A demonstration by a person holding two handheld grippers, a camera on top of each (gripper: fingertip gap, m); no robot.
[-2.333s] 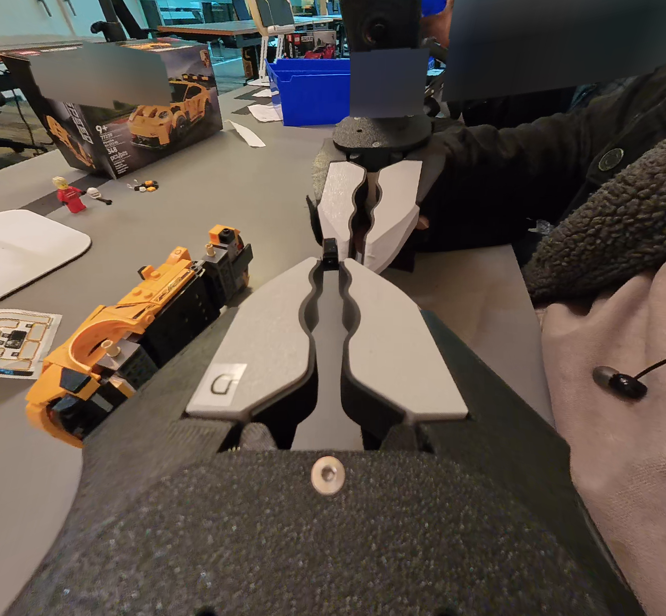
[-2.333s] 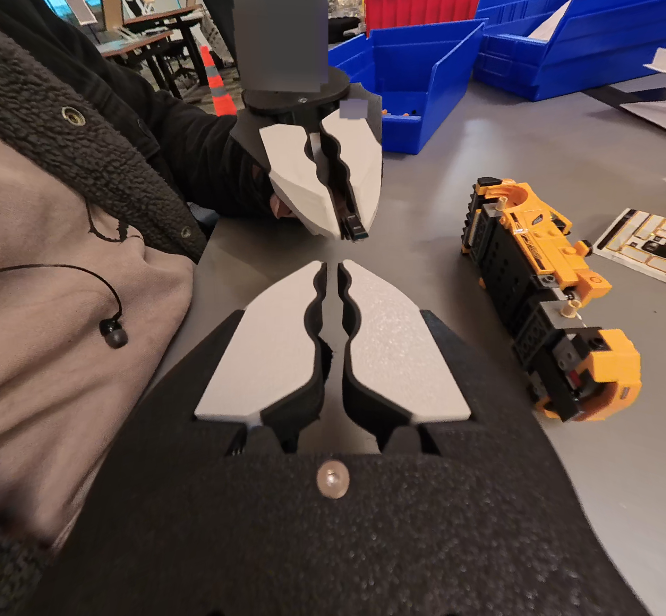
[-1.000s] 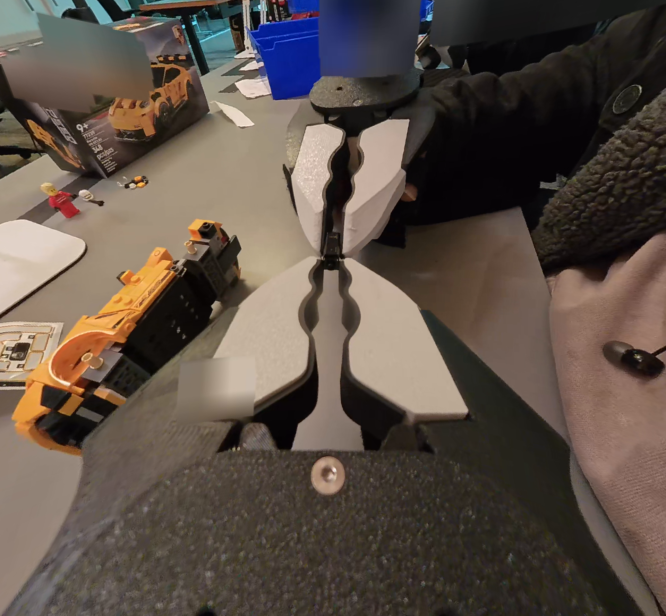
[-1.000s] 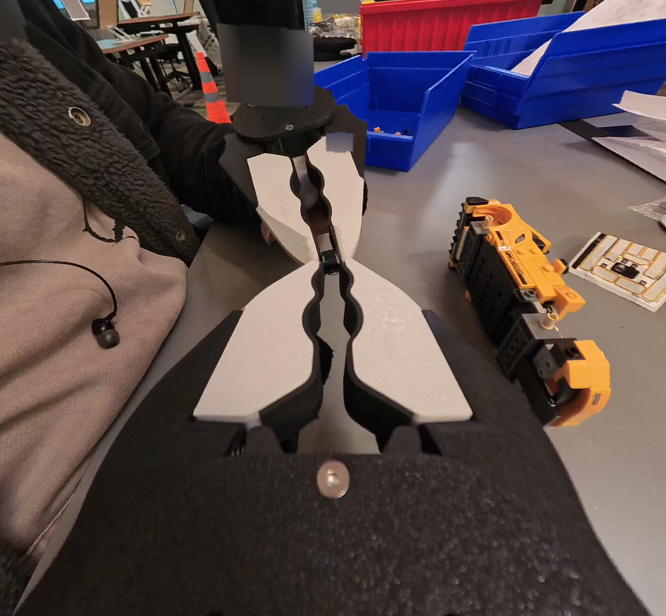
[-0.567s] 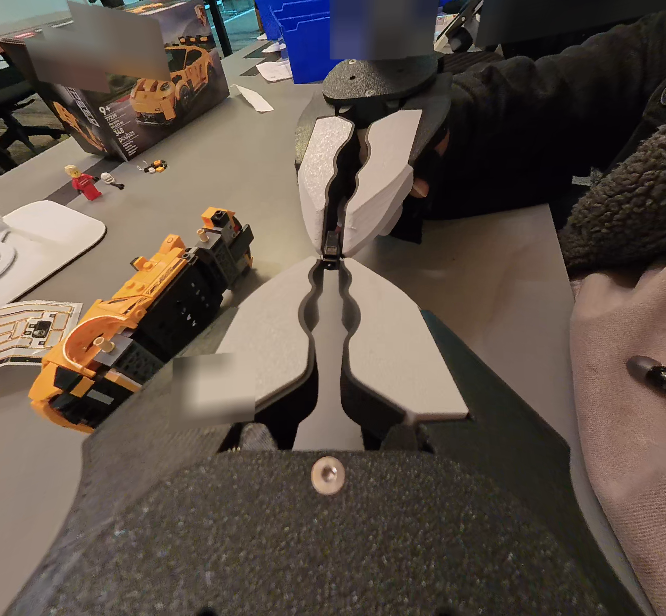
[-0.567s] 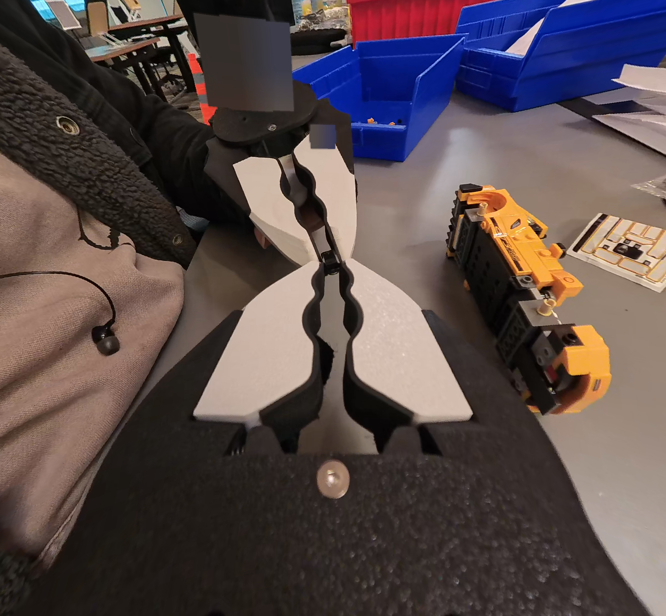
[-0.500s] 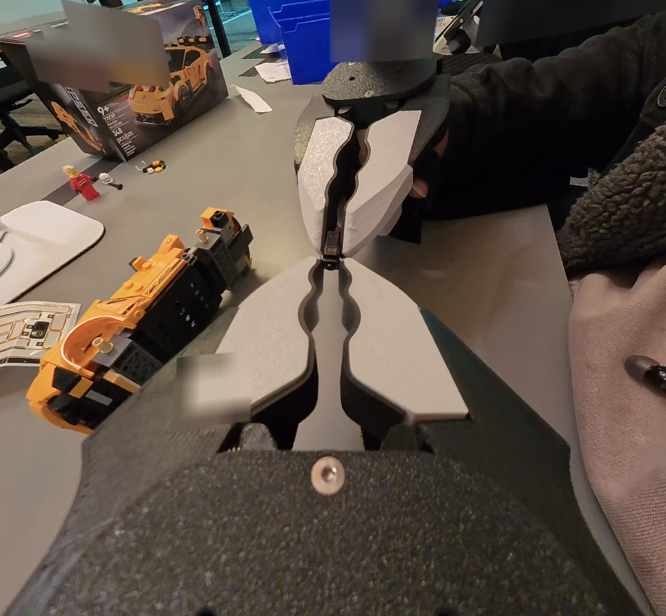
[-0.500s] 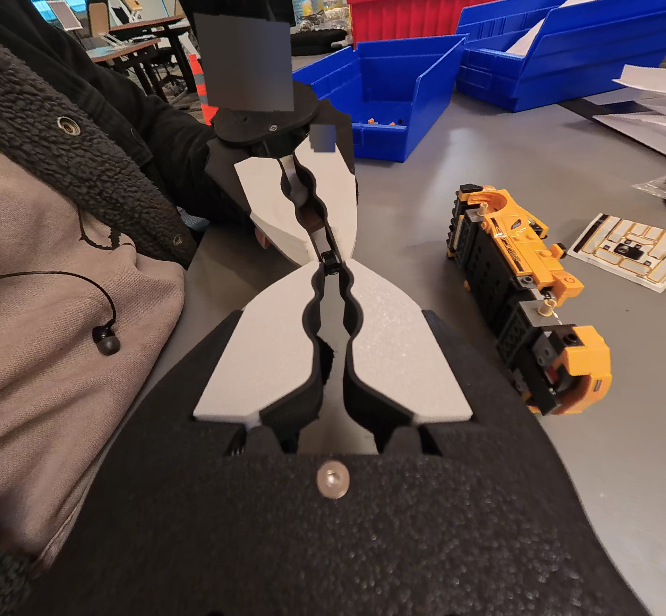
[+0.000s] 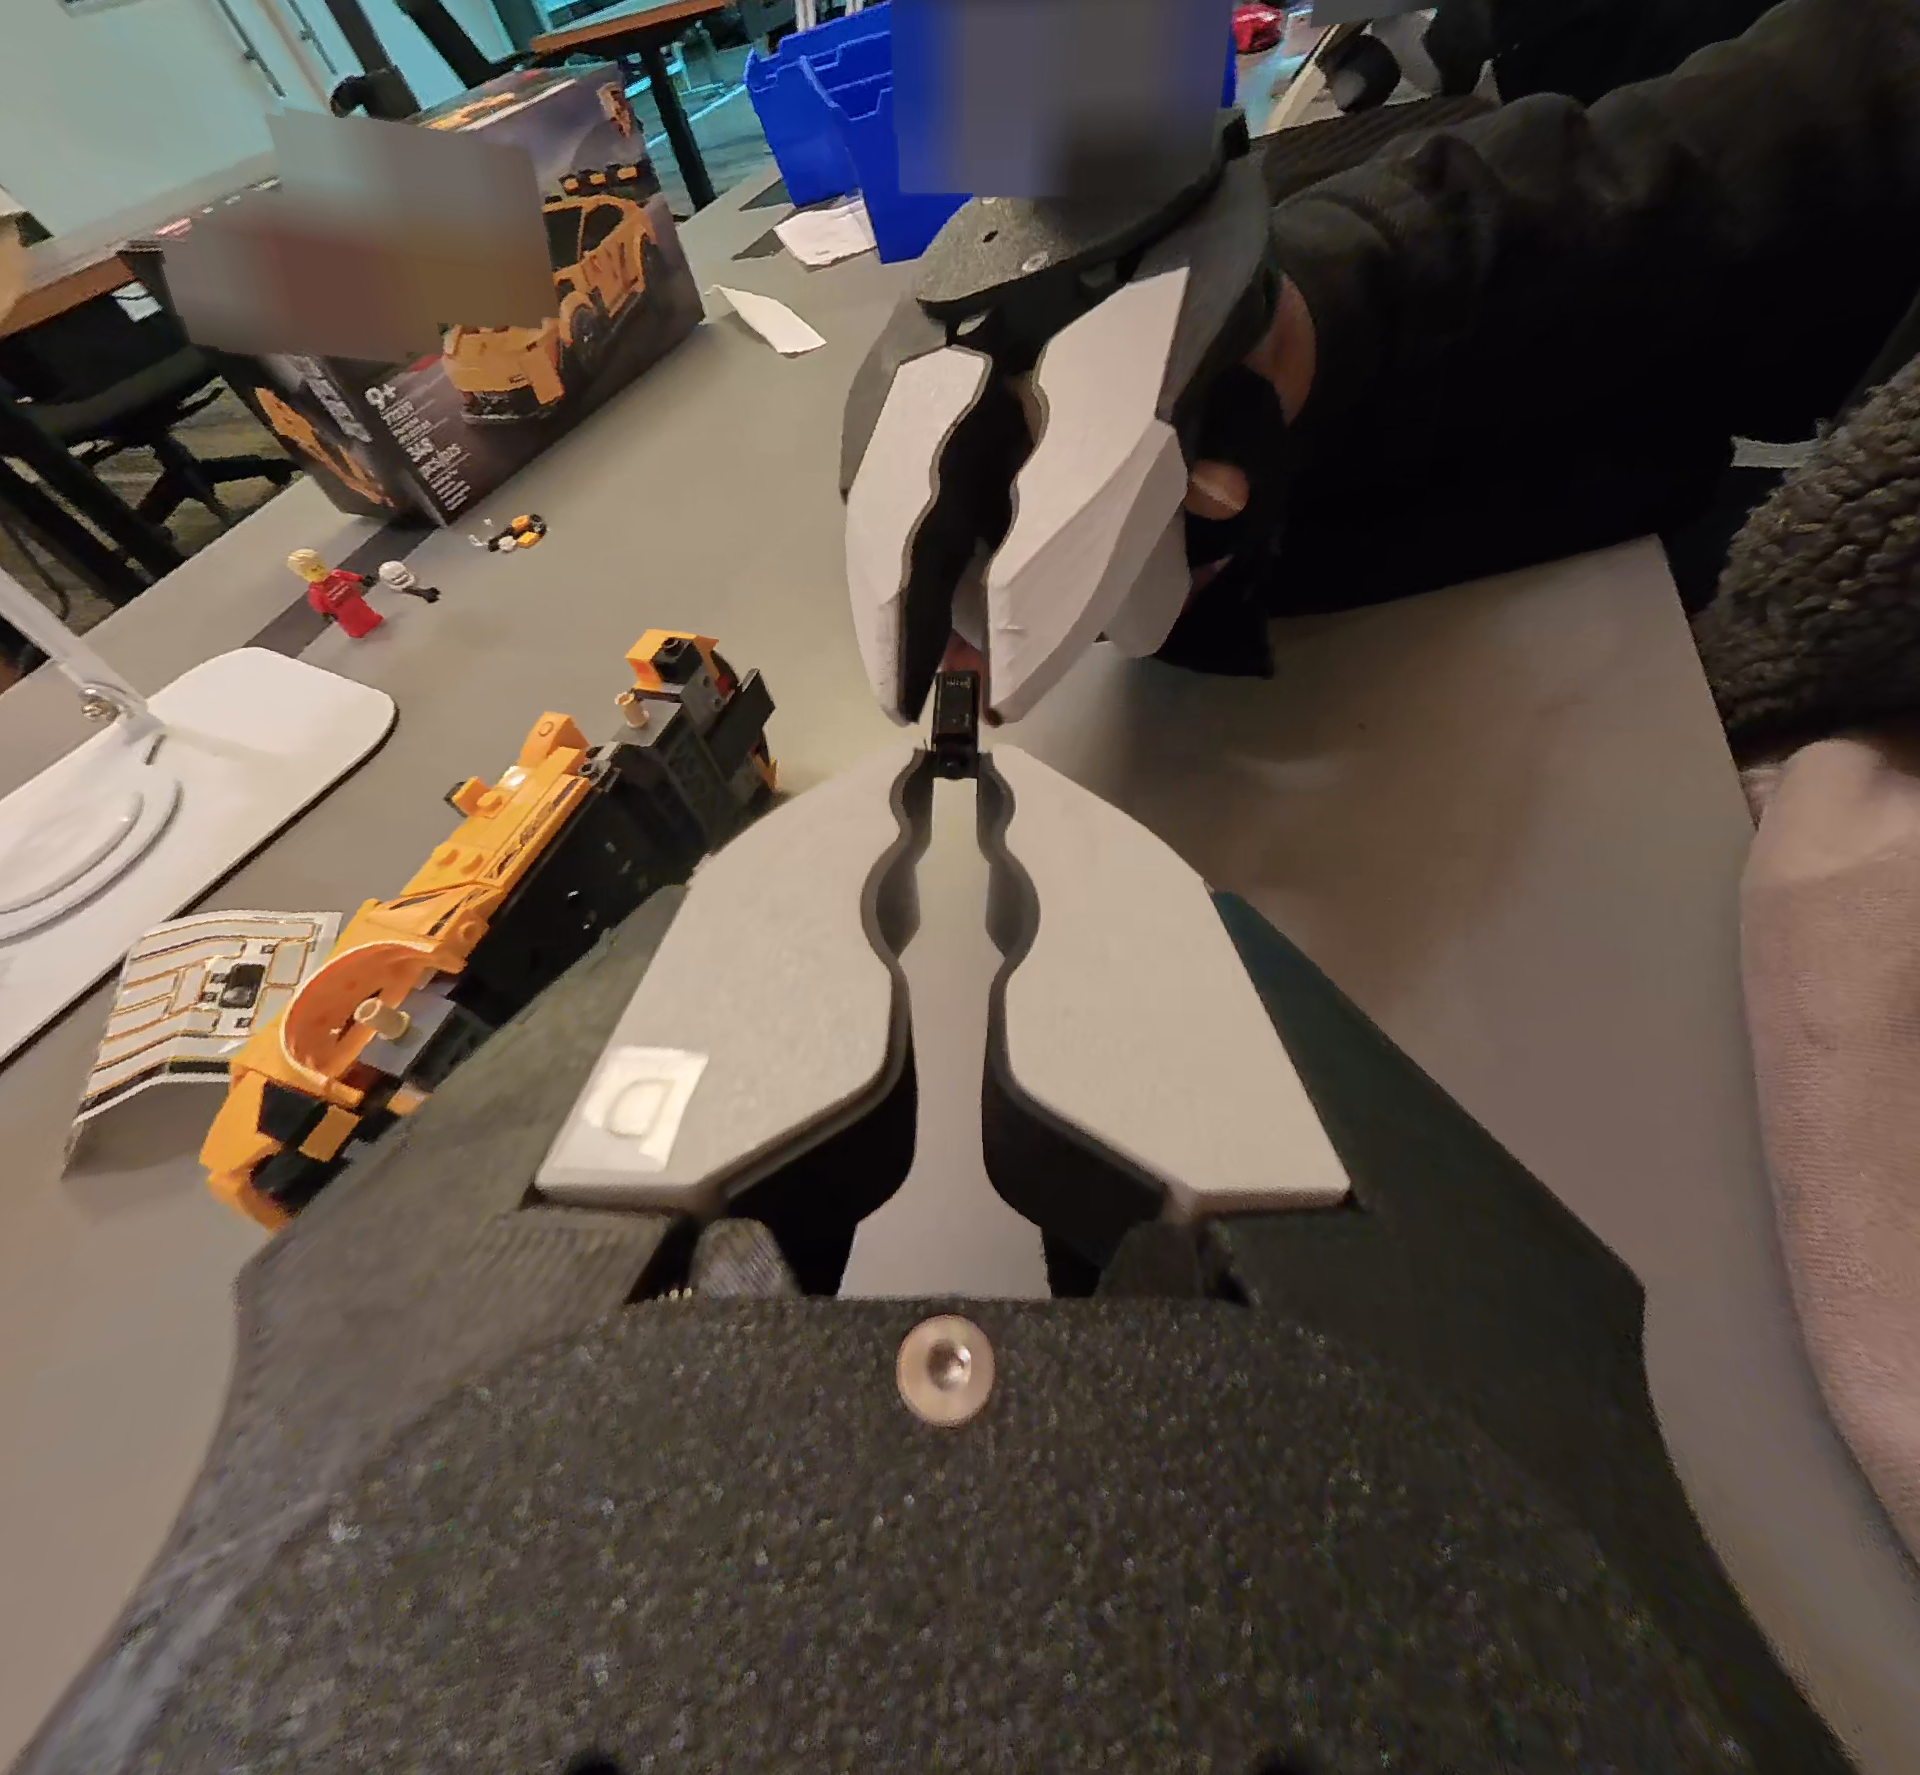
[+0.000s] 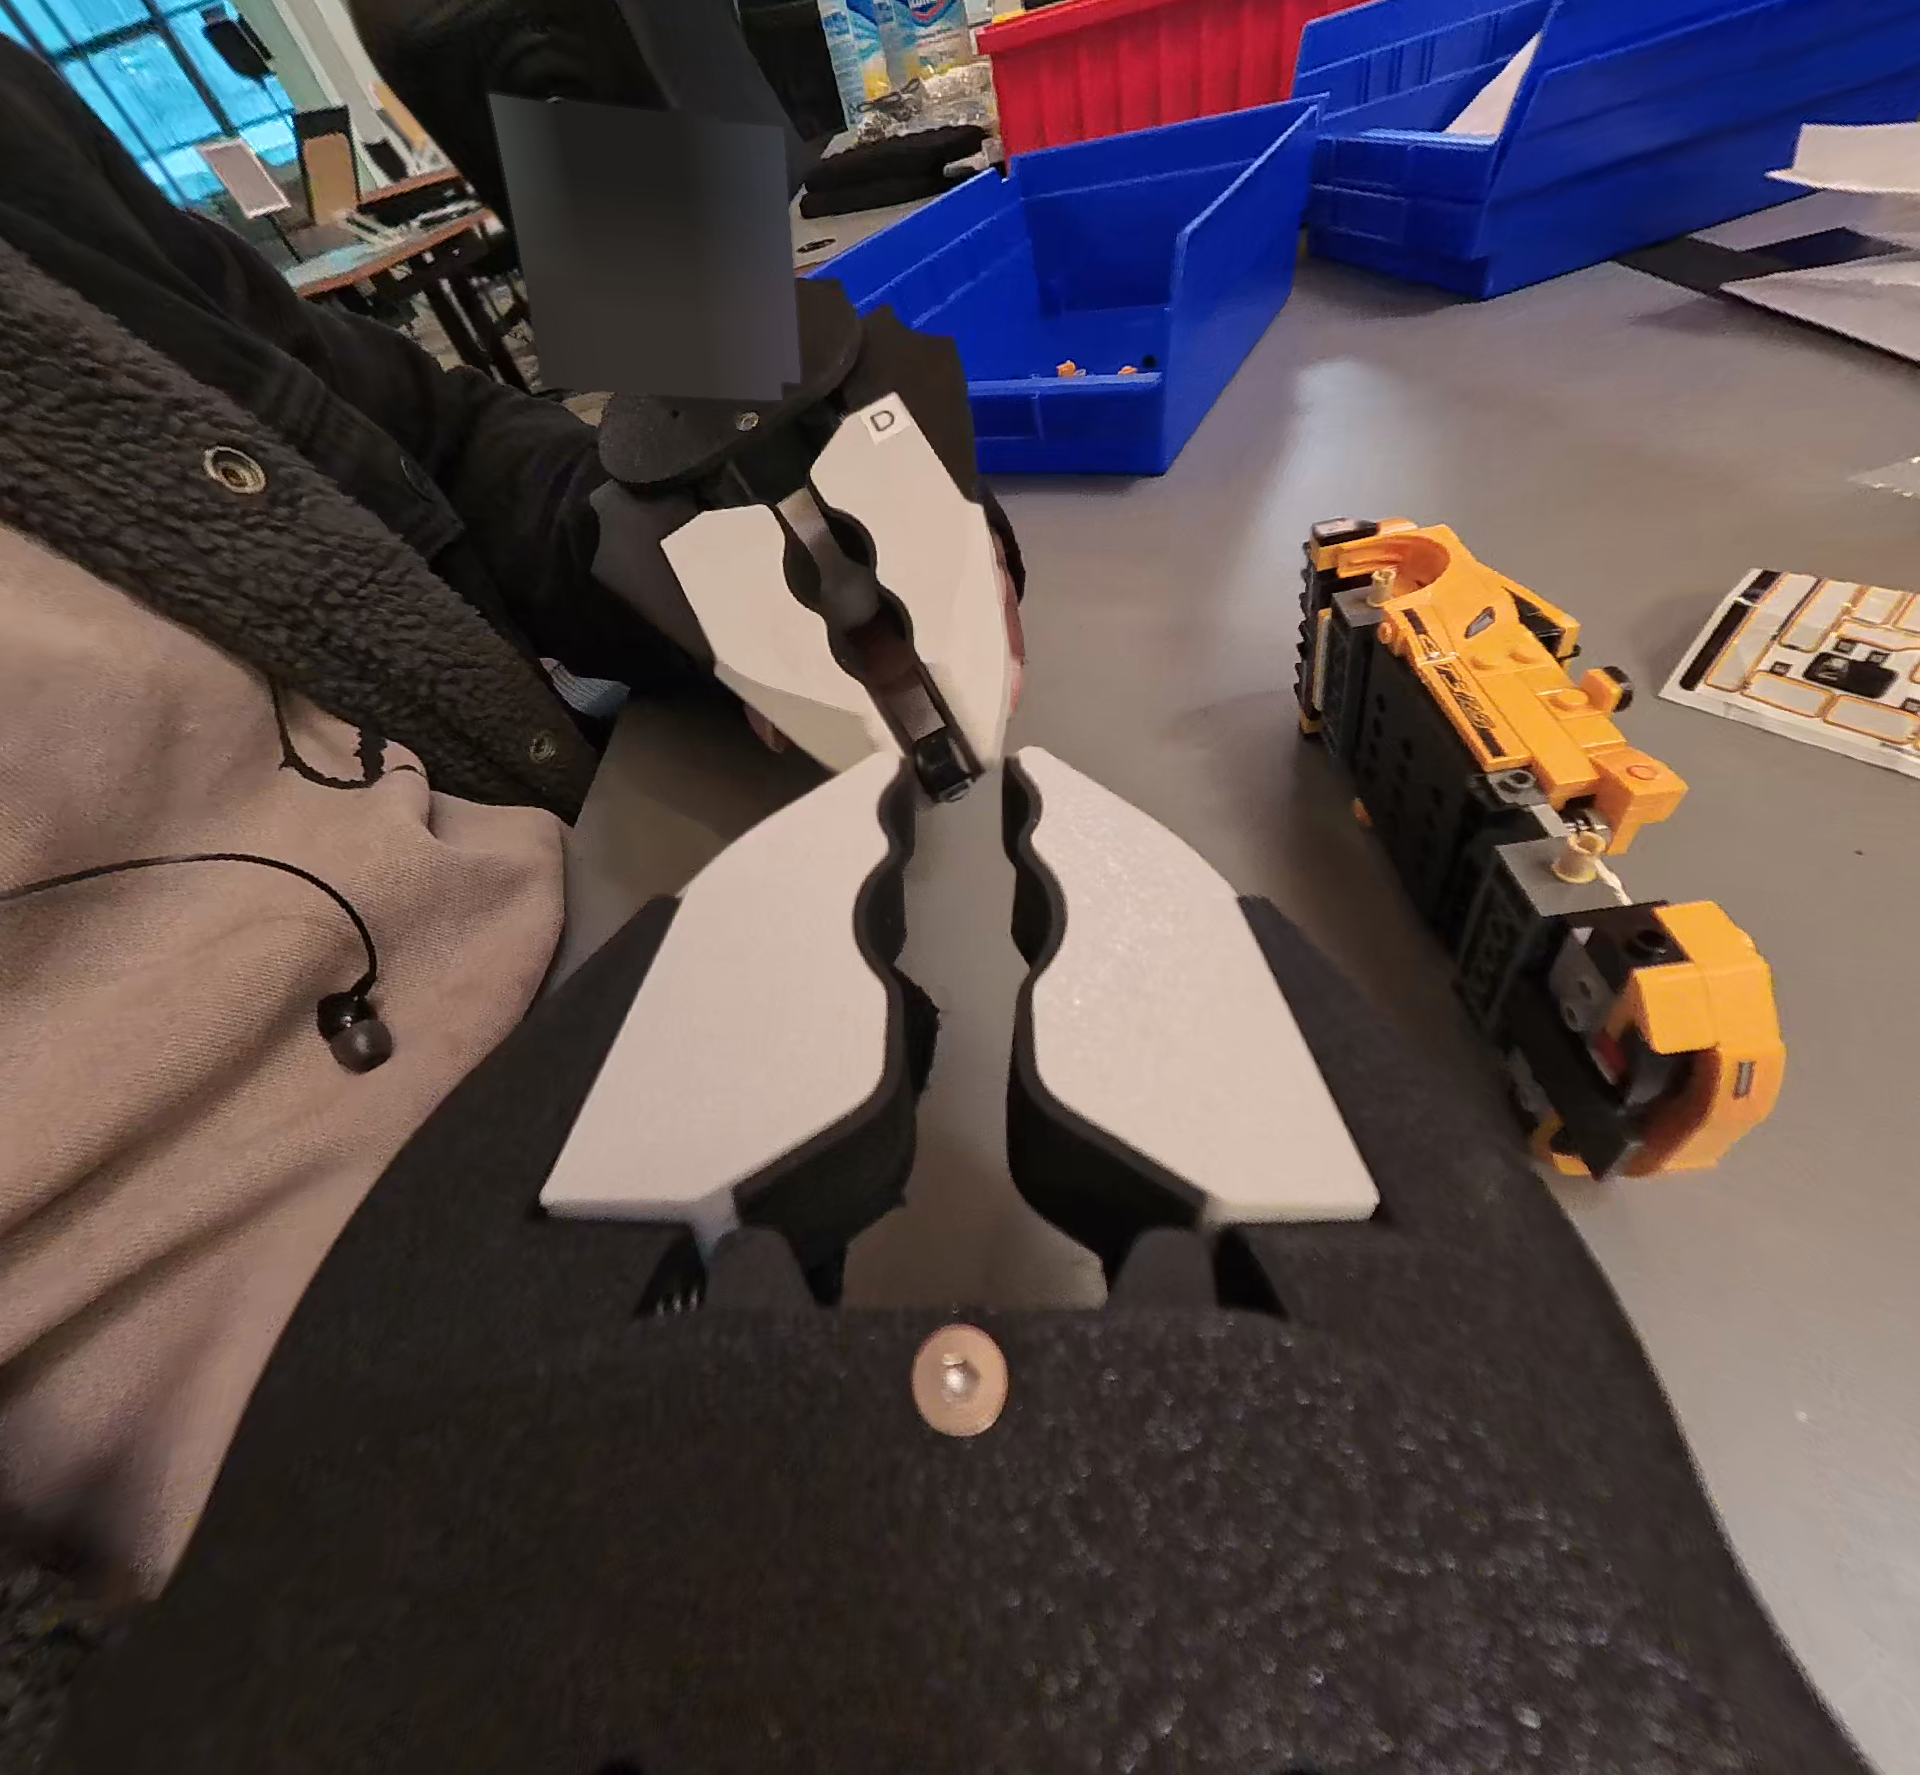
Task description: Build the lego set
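My left gripper [image 9: 951,764] is shut on a small black lego piece [image 9: 956,702], which sticks out past its tips. My right gripper [image 10: 954,775] faces it tip to tip above the grey table [image 9: 1403,790]. Its jaws stand slightly apart around the piece [image 10: 943,775] without pinching it. The left gripper also shows in the right wrist view [image 10: 935,749], and the right gripper in the left wrist view [image 9: 948,715]. The half-built orange and black lego car [image 9: 499,915] lies on the table beside the grippers; it also shows in the right wrist view [image 10: 1507,790].
A lego box [image 9: 447,343], a red minifigure [image 9: 338,587], small loose parts [image 9: 516,532], a white pad [image 9: 187,769] and a sticker sheet [image 9: 197,998] lie beyond the car. Blue bins [image 10: 1091,291] and a red bin [image 10: 1195,63] stand at the back. The person's jacket [image 10: 260,582] is close by. Less than 4 cm separates the two grippers' tips. Left tips and right tips are each some 40 centimeters from the red minifigure [image 9: 338,587].
The right gripper came up to the left one and shut on the black piece at its tips. Now the right jaws have opened, while the left gripper still holds the piece.
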